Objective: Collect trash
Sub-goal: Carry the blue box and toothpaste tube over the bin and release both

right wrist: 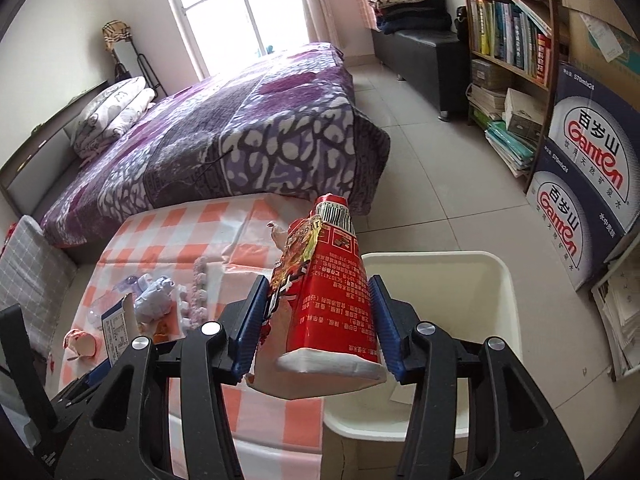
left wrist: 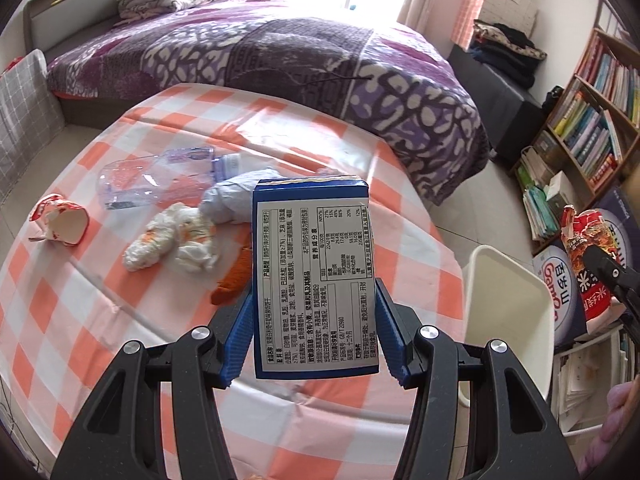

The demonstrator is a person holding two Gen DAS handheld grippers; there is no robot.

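We have both sets of tongs loaded. The left gripper (left wrist: 314, 336) is clamped on a blue box (left wrist: 312, 276), its 2 blue pads pressing the long sides low down, so most of the box stands out ahead of the grip, above the checked table (left wrist: 60, 320). The right gripper (right wrist: 316, 320) is closed on a torn red packet (right wrist: 328, 300), held near its bottom fold, over the near edge of the white bin (right wrist: 460, 280) that stands on the floor beside the table.

The packet worries us most: it is soft and crumpled and a loose flap hangs below the left pad, so on release it may cling to a pad or drift, and since it sits nearer the rim than the middle, it could land on the edge or the floor. We judge it should move further over the opening first.

The box is still over the table, not the bin, and its open top flap could catch the rim on the way across. With both hands heading for 1 bin, the 2 tools could also knock together.

Left on the table are a crushed bottle (left wrist: 156, 178), crumpled tissue (left wrist: 172, 242), a torn paper cup (left wrist: 60, 224) and an orange scrap (left wrist: 234, 280)
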